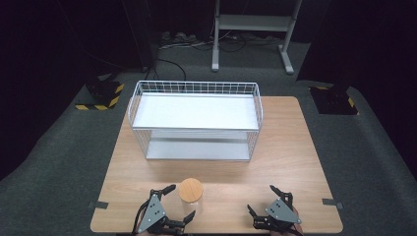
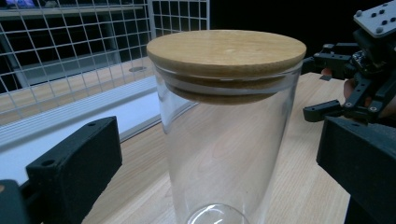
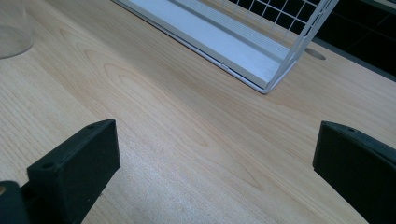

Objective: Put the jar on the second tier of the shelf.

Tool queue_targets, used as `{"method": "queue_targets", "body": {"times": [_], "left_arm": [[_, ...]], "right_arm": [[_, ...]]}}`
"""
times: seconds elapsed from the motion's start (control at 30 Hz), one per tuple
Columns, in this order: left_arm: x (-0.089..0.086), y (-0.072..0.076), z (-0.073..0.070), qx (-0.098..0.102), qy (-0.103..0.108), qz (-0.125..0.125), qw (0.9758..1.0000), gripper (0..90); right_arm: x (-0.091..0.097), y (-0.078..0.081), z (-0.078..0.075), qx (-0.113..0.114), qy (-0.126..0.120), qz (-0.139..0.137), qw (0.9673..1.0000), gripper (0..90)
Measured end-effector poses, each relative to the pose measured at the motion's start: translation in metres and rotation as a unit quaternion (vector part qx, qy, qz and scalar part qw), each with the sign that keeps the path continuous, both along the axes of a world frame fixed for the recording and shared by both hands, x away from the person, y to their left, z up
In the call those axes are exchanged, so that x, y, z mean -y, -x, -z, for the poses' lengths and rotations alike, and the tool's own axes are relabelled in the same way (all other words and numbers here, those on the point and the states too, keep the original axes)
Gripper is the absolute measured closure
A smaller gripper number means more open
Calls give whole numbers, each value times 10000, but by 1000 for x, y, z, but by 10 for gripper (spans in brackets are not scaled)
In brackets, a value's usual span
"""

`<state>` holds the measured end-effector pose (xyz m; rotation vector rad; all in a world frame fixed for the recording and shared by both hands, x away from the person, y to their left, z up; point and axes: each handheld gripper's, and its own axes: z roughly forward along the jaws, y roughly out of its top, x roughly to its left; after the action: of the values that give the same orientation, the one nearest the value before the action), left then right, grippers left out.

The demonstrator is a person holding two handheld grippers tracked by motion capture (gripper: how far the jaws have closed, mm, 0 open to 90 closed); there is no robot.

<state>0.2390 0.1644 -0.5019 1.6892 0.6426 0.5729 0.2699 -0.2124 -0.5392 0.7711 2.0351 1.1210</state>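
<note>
A clear glass jar (image 1: 191, 195) with a round wooden lid (image 2: 226, 49) stands upright near the table's front edge. My left gripper (image 1: 181, 201) is open around it. In the left gripper view the jar (image 2: 229, 140) stands between the two black jaws with a gap on each side, and nothing touches it. My right gripper (image 1: 260, 198) is open to the right of the jar, low over bare wood (image 3: 201, 140), with nothing between its fingers. The left gripper view also shows the right gripper (image 2: 314, 87) beyond the jar. The jar's base (image 3: 11, 32) appears at the top left of the right gripper view.
A white wire rack (image 1: 195, 120) with two shelf levels stands on the far half of the wooden table (image 1: 295, 162); its front corner (image 3: 268, 86) lies ahead of the right gripper. Tape marks (image 1: 98, 205) sit at the table's side edges. Dark floor surrounds the table.
</note>
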Motion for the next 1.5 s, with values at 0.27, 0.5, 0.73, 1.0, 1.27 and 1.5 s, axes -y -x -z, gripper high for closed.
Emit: {"method": "queue_targets", "body": {"times": [0.27,0.5,0.73,1.0,1.27,1.5], "left_arm": [[9,-5,4,7,-10,12,10000,6],[12,-10,7,-6,49,25,10000,9],[16,-14,9,-43,97,38,9999,22],[18,-16,11,-58,161,132,9998,82],[18,-17,13,-132,141,96,9998,123],[18,-17,14,-152,140,118,9997,164]], "right_arm": [[0,0,0,-1,-1,-7,10000,2],[0,0,0,-1,-5,-10,10000,2],[0,0,0,-3,-14,-9,10000,2],[0,0,0,-3,-5,-27,10000,2],[0,0,0,-12,6,-35,10000,2],[0,0,0,-11,1,-37,10000,2]]}}
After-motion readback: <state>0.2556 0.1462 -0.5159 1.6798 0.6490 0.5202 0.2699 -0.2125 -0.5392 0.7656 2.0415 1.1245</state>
